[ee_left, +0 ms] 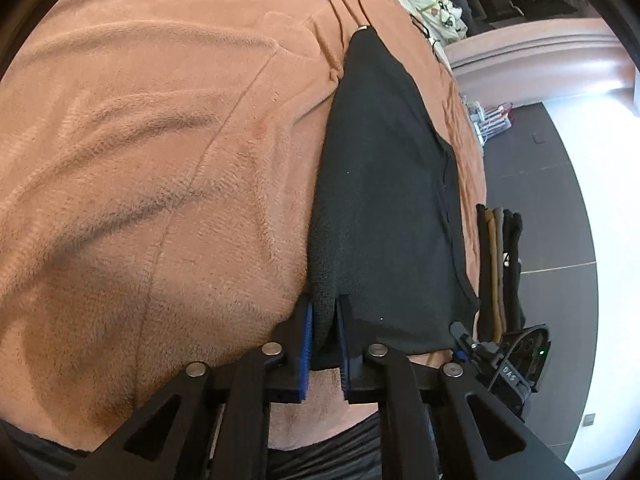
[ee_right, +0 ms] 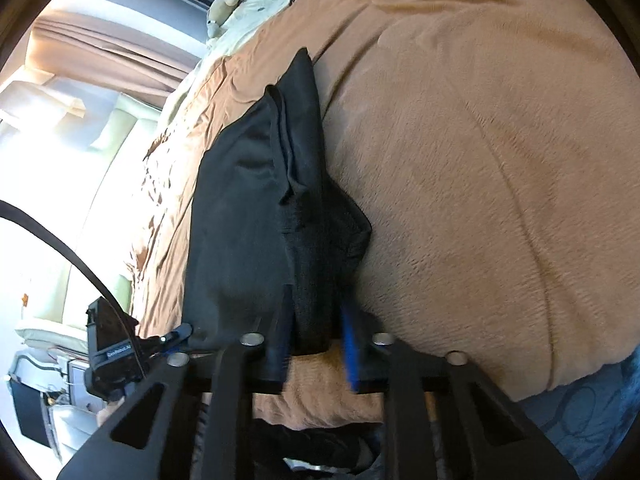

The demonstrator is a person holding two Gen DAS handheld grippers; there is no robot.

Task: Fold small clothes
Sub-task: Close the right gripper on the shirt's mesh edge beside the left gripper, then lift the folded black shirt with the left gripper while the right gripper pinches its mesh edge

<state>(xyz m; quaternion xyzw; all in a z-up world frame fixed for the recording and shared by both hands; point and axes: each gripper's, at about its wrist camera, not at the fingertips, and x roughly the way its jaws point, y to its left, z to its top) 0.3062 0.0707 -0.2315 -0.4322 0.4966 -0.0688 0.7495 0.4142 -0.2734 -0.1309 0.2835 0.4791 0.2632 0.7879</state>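
Both grippers pinched a black garment on a brown blanket.

The left gripper (ee_left: pixel 325 316) nipped a fold of the garment (ee_left: pixel 384 184), which ran from lower centre to upper centre of its view. The right gripper (ee_right: pixel 316 312) clamped a bunched edge at lower centre, with the blanket (ee_right: pixel 480 140) filling the right.

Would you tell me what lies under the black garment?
The black garment lies on the brown blanket, which shows all around it. Whatever is beneath the blanket is covered.
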